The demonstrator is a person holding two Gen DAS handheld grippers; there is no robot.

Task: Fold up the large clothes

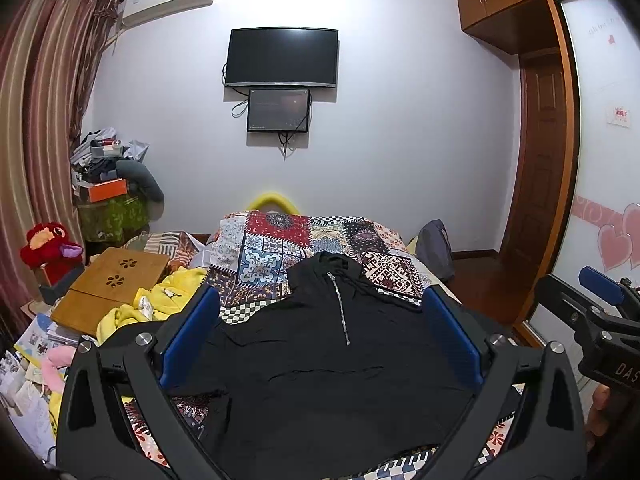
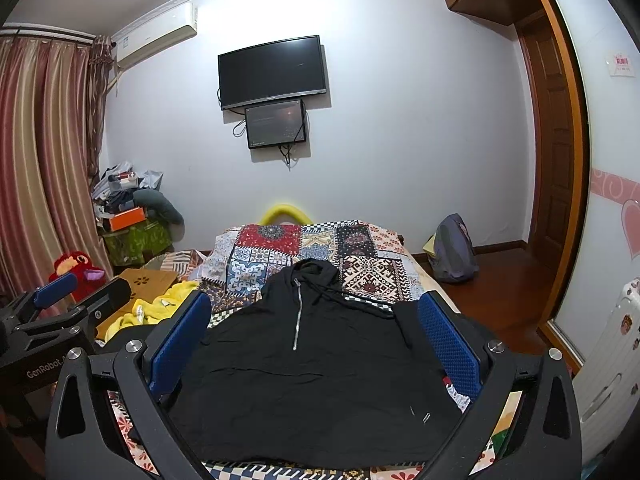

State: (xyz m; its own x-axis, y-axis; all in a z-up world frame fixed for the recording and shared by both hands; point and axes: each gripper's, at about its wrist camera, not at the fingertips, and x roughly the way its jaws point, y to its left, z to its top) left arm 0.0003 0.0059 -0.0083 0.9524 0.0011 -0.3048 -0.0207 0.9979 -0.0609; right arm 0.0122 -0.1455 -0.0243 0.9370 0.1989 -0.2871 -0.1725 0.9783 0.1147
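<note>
A black hooded top (image 1: 320, 372) with a short silver zipper (image 1: 339, 308) lies flat, front up, on a patchwork bedspread (image 1: 280, 240), hood toward the far wall. My left gripper (image 1: 320, 312) hovers above its near half, wide open, blue pads (image 1: 192, 328) apart with nothing between them. The right gripper (image 1: 600, 292) shows at the right edge of the left wrist view. In the right wrist view the same top (image 2: 312, 384) fills the space under my right gripper (image 2: 316, 316), also open and empty. The left gripper (image 2: 60, 300) appears at that view's left edge.
A yellow garment (image 1: 156, 304) and a wooden lap desk (image 1: 116, 284) lie on the bed's left side, with papers and a red plush toy (image 1: 48, 248) beyond. A grey backpack (image 2: 452, 252) sits on the wooden floor right of the bed. A wardrobe (image 1: 600, 160) stands at right.
</note>
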